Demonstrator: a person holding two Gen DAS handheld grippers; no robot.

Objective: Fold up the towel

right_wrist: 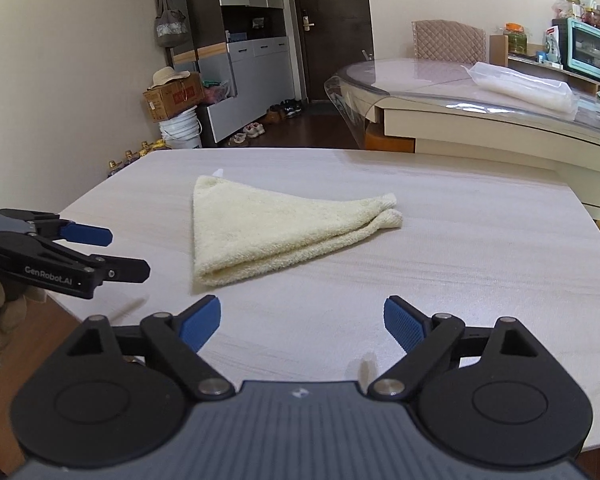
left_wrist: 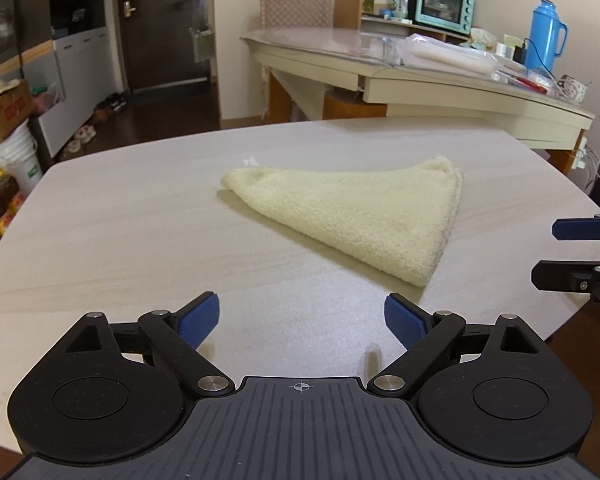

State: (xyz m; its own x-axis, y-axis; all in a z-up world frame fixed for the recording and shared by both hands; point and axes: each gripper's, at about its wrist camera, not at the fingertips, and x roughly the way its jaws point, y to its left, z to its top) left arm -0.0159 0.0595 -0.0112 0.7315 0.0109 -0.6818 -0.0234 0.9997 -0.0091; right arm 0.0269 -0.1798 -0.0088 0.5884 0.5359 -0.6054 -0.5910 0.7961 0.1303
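Both cameras sit low on their hand-held grippers, looking forward over the pale surface (left_wrist: 140, 216) toward the room's far end. The left view sits near the front edge, angled a bit rightward. The right view looks in from the other side, angled leftward. They share the cream towel (left_wrist: 352, 216) mid-surface, and each catches the other gripper at its frame edge.

There was one towel (left_wrist: 356, 216), folded, on one table (left_wrist: 140, 216). Two grippers were in view, the left (left_wrist: 302, 322) and the right (right_wrist: 302, 322), each with two blue pads, all four held apart. Far right stood one blue flask (left_wrist: 546, 34) and one oven (left_wrist: 444, 2). Far left sat one box (right_wrist: 174, 96) on one bucket (right_wrist: 180, 130).
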